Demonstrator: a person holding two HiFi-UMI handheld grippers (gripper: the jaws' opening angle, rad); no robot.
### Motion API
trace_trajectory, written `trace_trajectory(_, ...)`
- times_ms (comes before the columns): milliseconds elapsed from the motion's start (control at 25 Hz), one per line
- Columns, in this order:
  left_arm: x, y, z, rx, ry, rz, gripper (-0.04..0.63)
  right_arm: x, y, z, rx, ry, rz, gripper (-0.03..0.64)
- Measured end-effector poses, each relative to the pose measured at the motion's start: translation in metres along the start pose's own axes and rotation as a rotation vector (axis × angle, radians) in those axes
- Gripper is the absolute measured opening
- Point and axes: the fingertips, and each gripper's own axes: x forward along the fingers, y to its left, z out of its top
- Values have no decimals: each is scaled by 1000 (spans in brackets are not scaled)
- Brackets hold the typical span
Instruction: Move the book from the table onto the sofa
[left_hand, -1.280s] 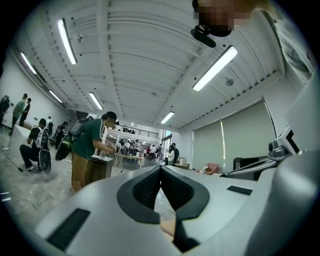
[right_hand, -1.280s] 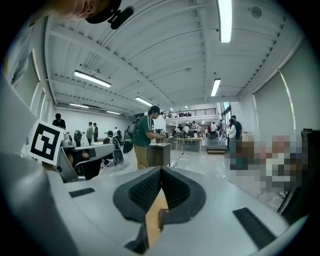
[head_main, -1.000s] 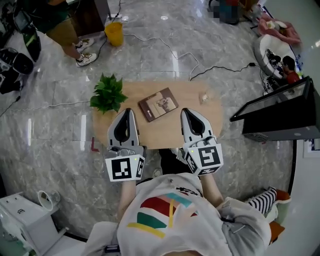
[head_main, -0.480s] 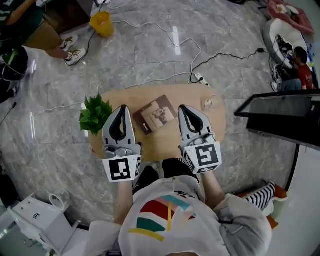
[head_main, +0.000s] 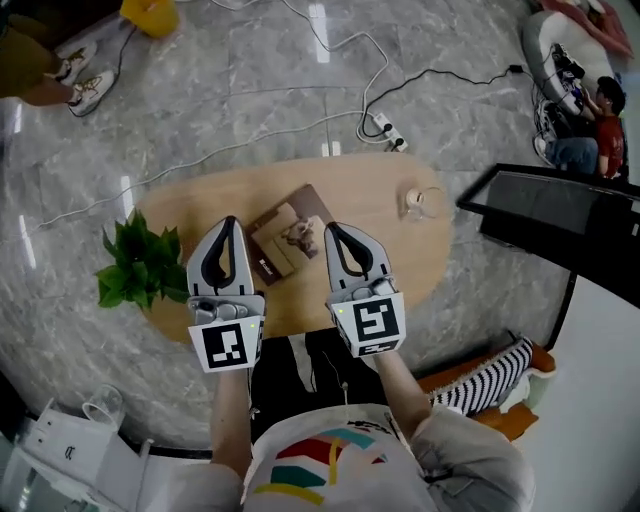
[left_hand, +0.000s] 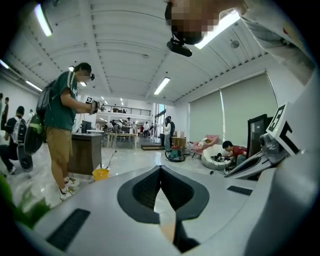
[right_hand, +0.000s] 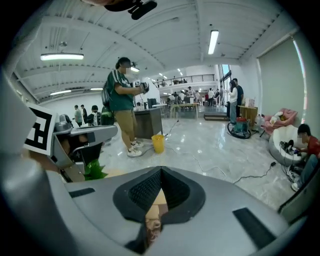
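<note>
Fingers (left_hand: 95, 200) pressed together, left gripper (head_main: 229, 222), right gripper (head_main: 331, 228); book (head_main: 285, 238) on wooden table (head_main: 370, 200); marble floor (head_main: 250, 110).

Book (head_main: 288, 238): brown, pale picture.
Counter (head_main: 370, 195): light wood.
Plant (head_main: 140, 267): green.
Floor (head_main: 250, 100): grey marble.
My left gripper (head_main: 230, 222), right gripper (head_main: 330, 229): grey, black-and-white markers.

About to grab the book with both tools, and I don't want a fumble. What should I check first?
1. Brown book flat on the oval wooden table: ok.
2. Left tool open for grasping: not ok, jaws together, empty.
3. Right tool open: not ok, jaws together, empty.
4. Clear drinking glass away from the book: ok.
5. Green potted plant away from the book: ok.
6. Sofa in sight: cannot tell.
</note>
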Motion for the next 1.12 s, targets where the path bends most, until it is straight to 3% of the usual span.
trace_trajectory(280, 29, -11, -127, -84, 108, -40, 6, 67, -1, -117, 61, 184, -8, 8)
trace_trajectory(560, 24, -33, -212, -120, 215, -62, 6, 86, 6, -205, 92, 316, 15, 8)
trace_trajectory(760, 22, -38, -244, -144, 247, -59, 6, 94, 17, -229, 91, 359, 38, 8)
trace_trajectory(1120, 34, -33, -261, -155, 259, -44, 6, 117, 14, -240, 70, 382, 37, 8)
